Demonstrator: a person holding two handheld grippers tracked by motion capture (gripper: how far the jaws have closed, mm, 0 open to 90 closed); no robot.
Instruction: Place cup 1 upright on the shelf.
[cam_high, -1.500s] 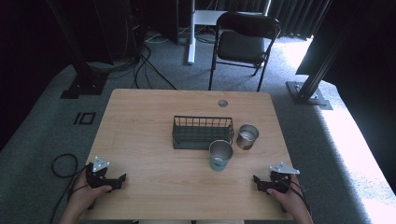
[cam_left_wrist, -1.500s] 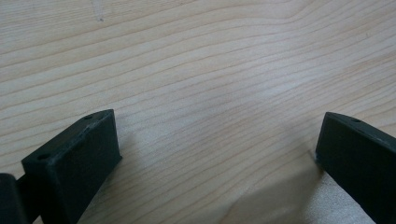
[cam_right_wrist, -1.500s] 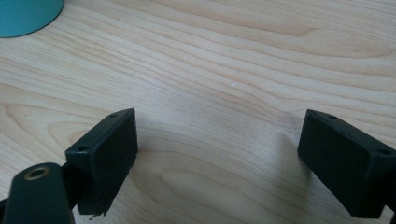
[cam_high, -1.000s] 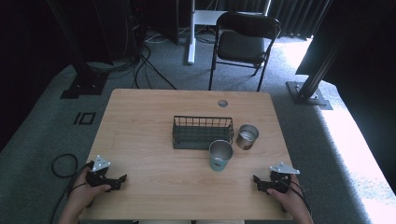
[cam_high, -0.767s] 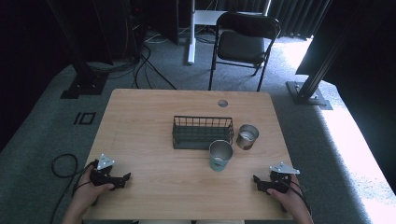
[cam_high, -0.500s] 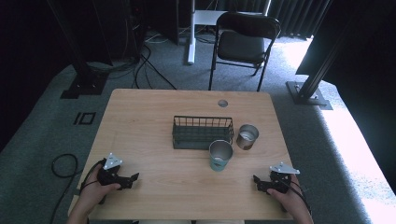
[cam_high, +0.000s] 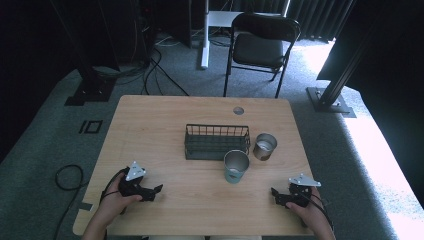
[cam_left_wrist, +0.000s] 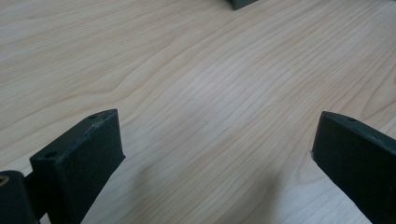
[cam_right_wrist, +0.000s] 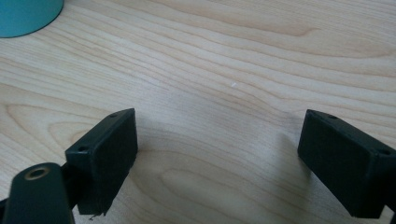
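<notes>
A dark wire basket (cam_high: 217, 142) stands in the middle of the wooden table (cam_high: 150, 130). A teal metal cup (cam_high: 236, 166) stands just in front of its right end, and its base (cam_right_wrist: 25, 14) appears at the top left of the right gripper view. A silver cup (cam_high: 264, 146) stands to the basket's right. My left gripper (cam_high: 156, 192) is near the front left of the table, open, nothing between its jaws (cam_left_wrist: 215, 149). My right gripper (cam_high: 275, 194) rests near the front right, open and empty (cam_right_wrist: 217, 144).
A round cable hole (cam_high: 238, 110) sits near the table's far edge. A black folding chair (cam_high: 260, 45) stands behind the table. Cables lie on the grey floor (cam_high: 65, 175) at the left. A corner of the basket (cam_left_wrist: 240, 3) shows at the top of the left gripper view.
My left gripper has slid right and slightly forward along the table front, toward the middle. The right gripper has stayed in place.
</notes>
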